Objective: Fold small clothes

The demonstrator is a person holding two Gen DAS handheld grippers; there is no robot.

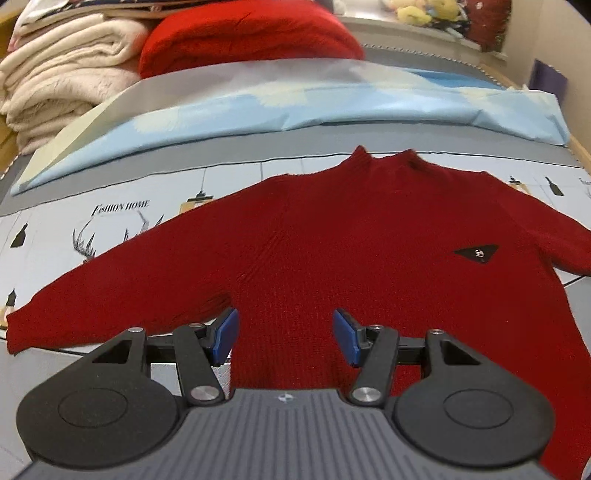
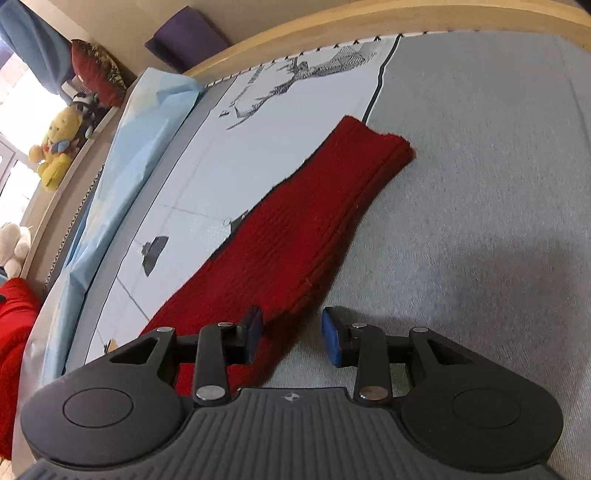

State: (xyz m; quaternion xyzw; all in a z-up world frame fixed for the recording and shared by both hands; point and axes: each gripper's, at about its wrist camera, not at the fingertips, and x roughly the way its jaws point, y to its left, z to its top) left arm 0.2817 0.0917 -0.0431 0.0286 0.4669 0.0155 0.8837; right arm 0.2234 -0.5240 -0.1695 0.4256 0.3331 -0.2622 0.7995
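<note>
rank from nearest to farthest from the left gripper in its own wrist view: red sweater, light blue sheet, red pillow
1. red sweater, spread flat right under the left gripper.
2. light blue sheet, bunched across the bed beyond the collar.
3. red pillow, at the far end.

sweater (image 1: 351,236): dark red, black triangle patch | bedsheet (image 1: 122,218): pale blue, grey border, black deer print | far pillow (image 1: 251,33): bright red | blankets (image 1: 62,77): cream | gripper pads (image 1: 225,334): blue

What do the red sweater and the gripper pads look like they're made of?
Red sweater: looks like a matte, soft yarn knit; vertical ribbing shows down the body and along the sleeve. Fibre unclear. Pads: blue, dull, probably rubber or foam, on black, likely plastic, arms.
</note>
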